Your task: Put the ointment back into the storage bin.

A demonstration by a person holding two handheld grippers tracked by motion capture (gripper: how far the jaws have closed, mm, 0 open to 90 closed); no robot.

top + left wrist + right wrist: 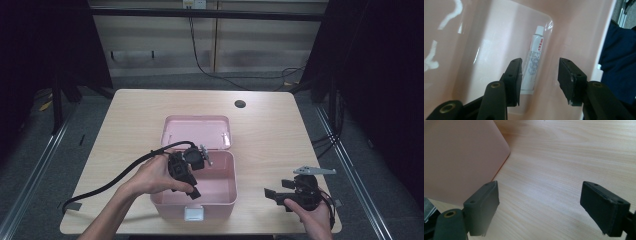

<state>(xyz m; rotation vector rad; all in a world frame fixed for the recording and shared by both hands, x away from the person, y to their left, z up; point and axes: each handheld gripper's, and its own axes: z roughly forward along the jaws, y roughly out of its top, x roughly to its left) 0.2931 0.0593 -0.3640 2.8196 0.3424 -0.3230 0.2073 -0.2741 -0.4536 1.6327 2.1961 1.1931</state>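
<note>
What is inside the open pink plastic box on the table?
Inside the open pink plastic box lies one white tube with a white cap on the floor. The open left gripper covers the tube's lower end; part of the floor is hidden.

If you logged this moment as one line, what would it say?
left gripper: open, inside pink box, over white tube | right gripper: open, holds nothing, over table beside box | lid: open

Both forearms bare, no sleeves or gloves. Left gripper (192, 170): black body, thick black cable looping off to the side, small grey plate on top. Right gripper (280, 192): black, grey three-cornered plate on top. Jaws: flat black rectangular pads w/ small screw holes; brass-coloured rivets on the arms.
</note>
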